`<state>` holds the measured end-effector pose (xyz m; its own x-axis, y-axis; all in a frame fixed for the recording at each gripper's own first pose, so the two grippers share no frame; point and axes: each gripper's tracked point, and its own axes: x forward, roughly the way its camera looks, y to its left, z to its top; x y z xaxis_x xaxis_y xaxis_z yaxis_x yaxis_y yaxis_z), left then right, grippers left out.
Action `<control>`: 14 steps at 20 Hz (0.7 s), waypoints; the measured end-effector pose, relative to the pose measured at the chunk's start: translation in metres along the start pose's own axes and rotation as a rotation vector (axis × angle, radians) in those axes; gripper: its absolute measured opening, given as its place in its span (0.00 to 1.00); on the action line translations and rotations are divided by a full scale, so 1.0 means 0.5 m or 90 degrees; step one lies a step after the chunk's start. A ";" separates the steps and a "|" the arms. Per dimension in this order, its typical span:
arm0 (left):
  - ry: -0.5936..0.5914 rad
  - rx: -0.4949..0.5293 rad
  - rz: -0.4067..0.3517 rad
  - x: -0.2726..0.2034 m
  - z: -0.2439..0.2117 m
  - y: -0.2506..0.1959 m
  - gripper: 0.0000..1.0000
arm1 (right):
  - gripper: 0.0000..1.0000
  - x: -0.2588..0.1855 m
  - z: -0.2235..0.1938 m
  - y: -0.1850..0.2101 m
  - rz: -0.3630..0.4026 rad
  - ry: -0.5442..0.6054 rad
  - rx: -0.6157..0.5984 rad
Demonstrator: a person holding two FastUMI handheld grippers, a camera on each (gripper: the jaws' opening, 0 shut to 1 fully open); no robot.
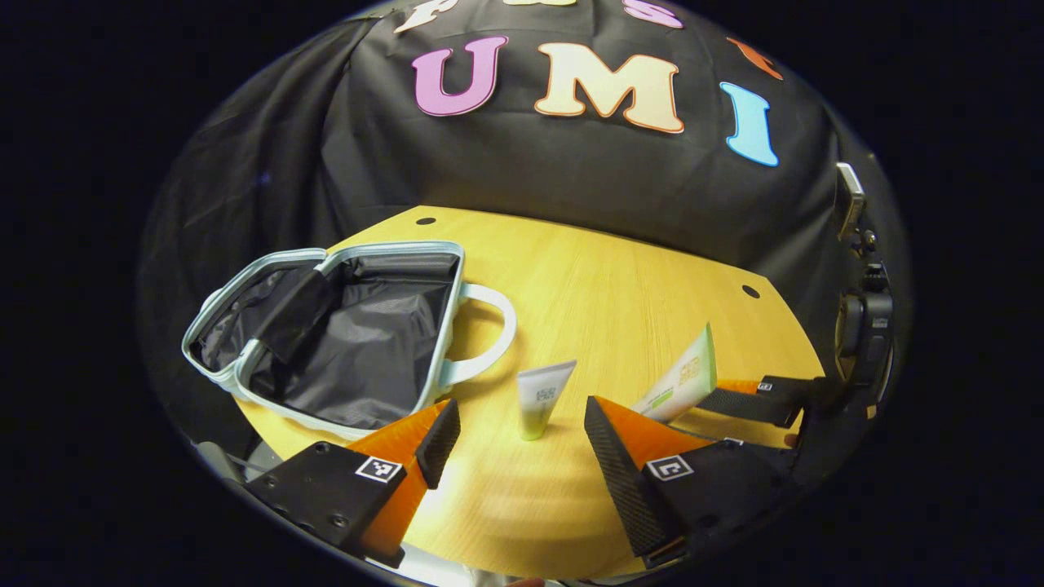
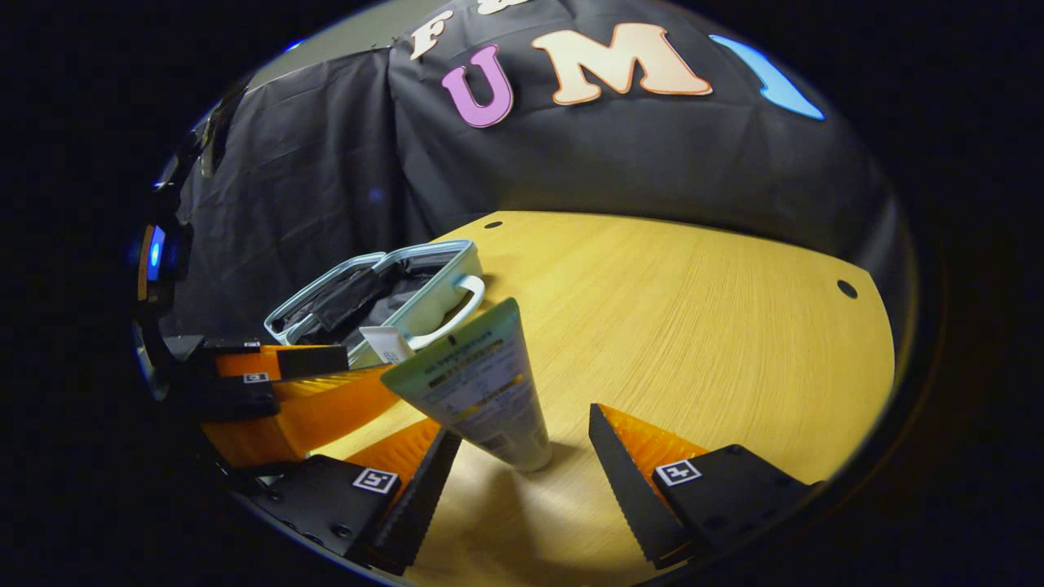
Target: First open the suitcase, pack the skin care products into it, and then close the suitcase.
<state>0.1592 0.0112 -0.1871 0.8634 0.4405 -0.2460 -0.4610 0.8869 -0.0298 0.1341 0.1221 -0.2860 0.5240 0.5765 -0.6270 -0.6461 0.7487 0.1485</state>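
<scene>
The pale blue suitcase [image 1: 245, 371] lies open at the left of the table, its grey lining showing and its handle [image 1: 499, 326] pointing right. A small white-and-green tube [image 1: 542, 398] stands cap-down just ahead of my left gripper [image 1: 520, 406], which is open around it without touching. A larger tube [image 2: 481, 391] stands cap-down, leaning, between the fingers of my open right gripper [image 2: 522, 424], close to the left finger. The left gripper view shows this larger tube [image 1: 681, 379] at the right with a right-gripper finger [image 1: 746, 403] beside it. The suitcase [image 2: 444, 281] lies beyond both tubes.
The wooden table [image 1: 620, 285] has round holes near its far corners [image 1: 750, 291]. A device on a stand [image 1: 864, 326] rises at the right edge. The black cloth wall hangs close behind the table. The table's near edge runs just under my fingers.
</scene>
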 end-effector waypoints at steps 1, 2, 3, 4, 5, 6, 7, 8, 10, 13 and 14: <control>-0.002 0.003 0.002 0.017 -0.001 0.001 0.91 | 0.96 0.001 -0.001 -0.004 -0.001 0.001 0.006; 0.000 0.001 0.001 0.029 -0.005 0.000 0.90 | 0.96 0.001 -0.003 -0.002 0.000 0.004 0.011; 0.003 -0.002 -0.002 0.045 -0.008 -0.004 0.90 | 0.96 0.001 -0.003 0.000 0.003 0.004 0.011; 0.007 -0.004 -0.004 0.054 -0.011 -0.006 0.90 | 0.96 0.005 -0.003 -0.003 0.000 0.004 0.005; 0.010 -0.006 -0.009 0.063 -0.014 -0.009 0.88 | 0.96 0.011 -0.006 -0.006 0.000 0.008 0.000; 0.012 -0.010 -0.012 0.068 -0.015 -0.011 0.87 | 0.96 0.012 -0.014 -0.005 0.001 0.016 -0.002; 0.012 -0.011 -0.022 0.076 -0.015 -0.017 0.82 | 0.95 0.014 -0.017 -0.003 0.003 0.021 -0.001; 0.011 -0.011 -0.028 0.081 -0.014 -0.021 0.78 | 0.95 0.014 -0.020 0.002 0.009 0.027 0.002; 0.016 -0.002 -0.028 0.090 -0.019 -0.023 0.57 | 0.95 0.018 -0.023 0.012 0.020 0.033 0.002; 0.021 0.021 -0.028 0.096 -0.020 -0.028 0.22 | 0.95 0.023 -0.033 0.019 0.025 0.046 -0.009; 0.019 0.021 -0.028 0.096 -0.019 -0.030 0.18 | 0.95 0.022 -0.035 0.019 0.025 0.049 -0.013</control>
<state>0.2054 0.0174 -0.2077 0.8758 0.3974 -0.2739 -0.4158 0.9094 -0.0099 0.1240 0.1300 -0.3047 0.4546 0.5783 -0.6775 -0.6766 0.7189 0.1596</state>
